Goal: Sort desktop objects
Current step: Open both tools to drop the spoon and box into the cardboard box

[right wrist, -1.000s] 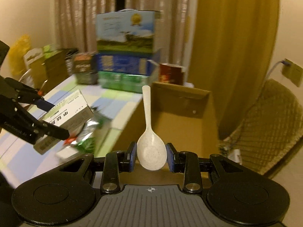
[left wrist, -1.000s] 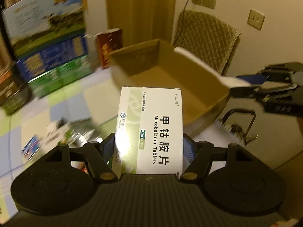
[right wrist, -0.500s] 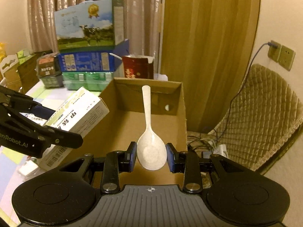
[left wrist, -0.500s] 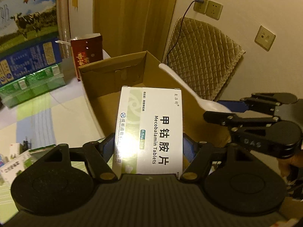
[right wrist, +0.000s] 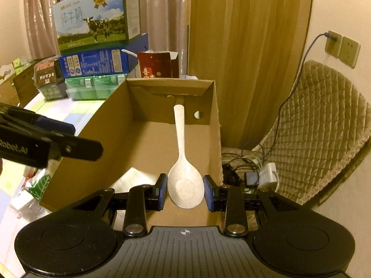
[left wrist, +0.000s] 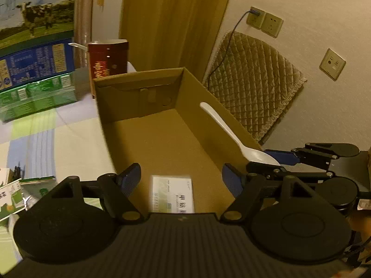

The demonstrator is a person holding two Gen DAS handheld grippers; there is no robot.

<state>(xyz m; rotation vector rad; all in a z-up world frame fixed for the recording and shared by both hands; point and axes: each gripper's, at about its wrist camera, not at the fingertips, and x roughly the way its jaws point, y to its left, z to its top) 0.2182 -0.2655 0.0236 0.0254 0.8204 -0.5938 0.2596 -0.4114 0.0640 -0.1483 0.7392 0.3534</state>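
Inside cardboard box (left wrist: 176, 139), tablet box (left wrist: 172, 193) below spread left gripper (left wrist: 182, 178).

Both wrist cameras look forward, close above the same cardboard box (left wrist: 162, 139) from opposite sides

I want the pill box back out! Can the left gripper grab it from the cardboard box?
Probably yes: the left gripper hangs open right above the pill box, and the cardboard box has no lid.

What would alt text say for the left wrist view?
An open left gripper hovers over a cardboard box, where a white tablet box lies on the floor. At right, the right gripper holds a white spoon over the box wall.
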